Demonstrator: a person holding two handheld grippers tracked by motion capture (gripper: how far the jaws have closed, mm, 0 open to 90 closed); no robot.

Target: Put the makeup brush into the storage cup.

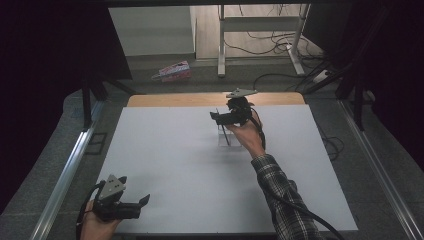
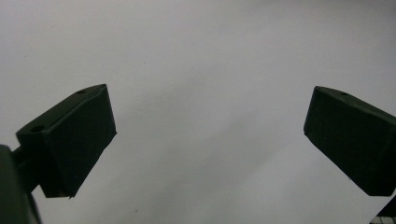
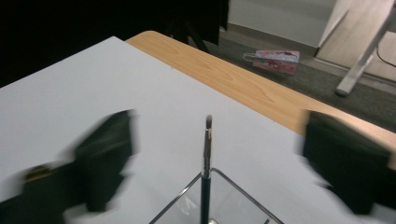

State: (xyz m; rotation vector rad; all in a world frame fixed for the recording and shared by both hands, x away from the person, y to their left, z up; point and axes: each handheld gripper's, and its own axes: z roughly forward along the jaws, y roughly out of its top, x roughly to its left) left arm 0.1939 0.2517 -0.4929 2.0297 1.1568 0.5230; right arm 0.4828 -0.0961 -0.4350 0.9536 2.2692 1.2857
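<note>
Inside clear holder (image 3: 219, 200), thin dark brush (image 3: 206, 168) upright, silver ferrule, dark tip.

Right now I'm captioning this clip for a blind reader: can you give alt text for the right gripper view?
A thin dark brush stands upright in a clear container, centred between the right gripper's two blurred black fingers, which are spread wide apart. Behind lie a white table surface, its wooden edge, and a pink bag on the floor.
</note>
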